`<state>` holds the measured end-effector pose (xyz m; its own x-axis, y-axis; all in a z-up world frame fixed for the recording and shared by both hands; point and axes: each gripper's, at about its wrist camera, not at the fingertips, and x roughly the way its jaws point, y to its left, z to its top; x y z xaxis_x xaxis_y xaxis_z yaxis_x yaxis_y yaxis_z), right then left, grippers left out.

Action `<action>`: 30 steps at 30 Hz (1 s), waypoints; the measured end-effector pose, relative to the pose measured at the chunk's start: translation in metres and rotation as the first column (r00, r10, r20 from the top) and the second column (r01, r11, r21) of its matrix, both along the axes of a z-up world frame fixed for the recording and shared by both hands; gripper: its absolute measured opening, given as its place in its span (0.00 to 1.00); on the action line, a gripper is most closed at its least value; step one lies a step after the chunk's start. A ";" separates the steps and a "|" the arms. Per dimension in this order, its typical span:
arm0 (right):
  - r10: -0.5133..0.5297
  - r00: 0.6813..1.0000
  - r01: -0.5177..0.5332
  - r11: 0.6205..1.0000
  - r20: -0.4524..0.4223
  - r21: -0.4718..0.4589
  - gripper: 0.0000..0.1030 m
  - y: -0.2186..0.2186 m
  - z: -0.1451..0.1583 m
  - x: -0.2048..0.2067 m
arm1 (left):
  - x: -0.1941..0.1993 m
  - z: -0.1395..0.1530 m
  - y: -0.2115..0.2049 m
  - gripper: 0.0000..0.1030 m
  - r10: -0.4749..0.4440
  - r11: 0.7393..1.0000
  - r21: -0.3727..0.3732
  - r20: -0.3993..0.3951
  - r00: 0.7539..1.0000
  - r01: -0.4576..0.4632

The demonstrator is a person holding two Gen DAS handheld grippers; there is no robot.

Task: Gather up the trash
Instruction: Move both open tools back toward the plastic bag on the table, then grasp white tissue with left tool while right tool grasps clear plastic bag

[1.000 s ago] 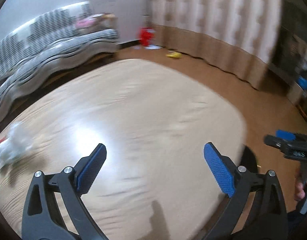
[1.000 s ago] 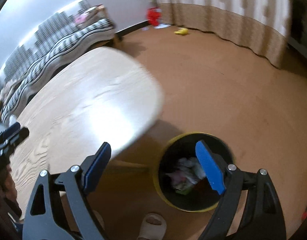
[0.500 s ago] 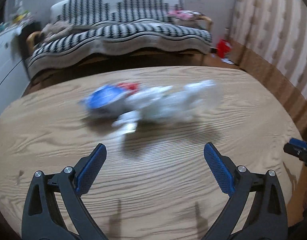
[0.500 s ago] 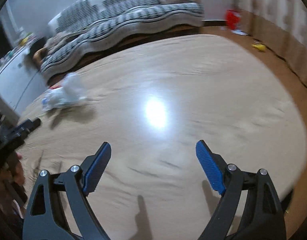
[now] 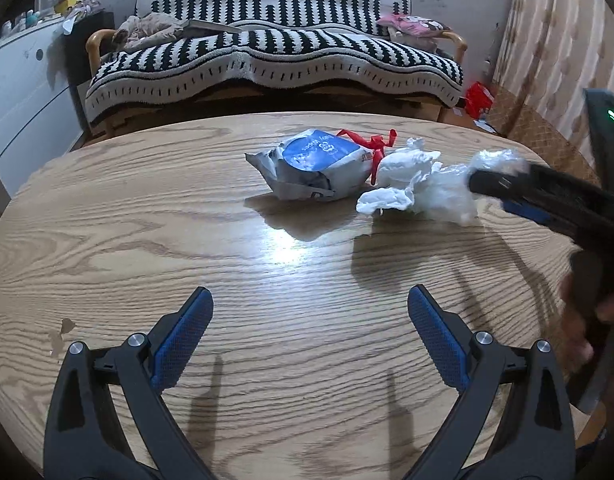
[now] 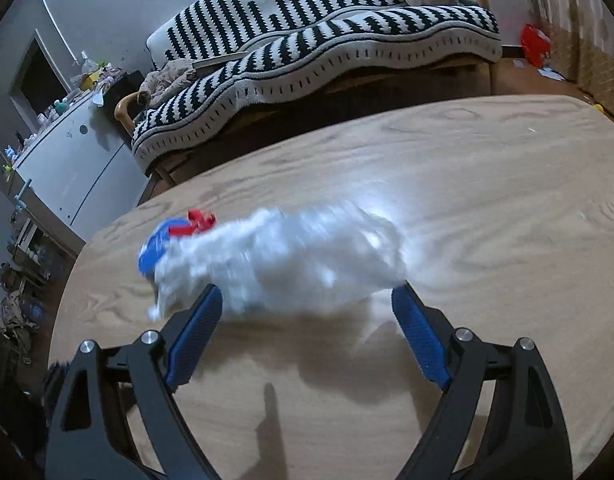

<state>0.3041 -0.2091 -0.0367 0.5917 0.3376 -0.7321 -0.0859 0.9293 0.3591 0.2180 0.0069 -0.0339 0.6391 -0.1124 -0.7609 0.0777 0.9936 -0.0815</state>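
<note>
Both wrist views have swung off the floor and bin and onto the table (image 5: pixel 147 208), where the trash now sits in plain sight. It is a small heap near the far middle of the top: a crumpled blue-and-white wrapper (image 5: pixel 319 168), a red ribbon (image 5: pixel 373 145) against it, and white tissue (image 5: pixel 419 184) just beside it on the right. From the right side the right gripper (image 6: pixel 307 312) has closed in on the tissue, jaws wide, with the white wad blurred between the pads but not yet pinched. Back over bare wood, well short of the heap, the left gripper (image 5: pixel 310 332) hangs with jaws wide and empty. Judging by this, a fresh pickup is about to start, tissue first.
</note>
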 end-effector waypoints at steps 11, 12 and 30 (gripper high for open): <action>0.080 0.995 -0.073 0.992 -0.063 0.100 0.08 0.005 -0.016 0.014 | 0.008 -0.004 0.004 0.92 -0.004 1.000 0.003 0.013 1.000 0.004; 0.096 0.993 -0.089 0.991 -0.062 0.097 0.08 0.004 -0.013 0.010 | 0.010 -0.003 0.005 0.92 0.002 1.000 -0.004 0.015 1.000 -0.002; 0.174 0.980 -0.179 0.983 -0.093 -0.042 0.07 -0.087 0.007 -0.097 | 0.051 -0.008 -0.070 0.92 -0.087 0.996 0.032 0.033 0.996 0.086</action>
<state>0.2070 -0.2957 -0.0298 0.4580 0.3923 -0.7977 -0.2199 0.9195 0.3259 0.2693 -0.0626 -0.0421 0.6541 -0.1452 -0.7424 0.1654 0.9851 -0.0470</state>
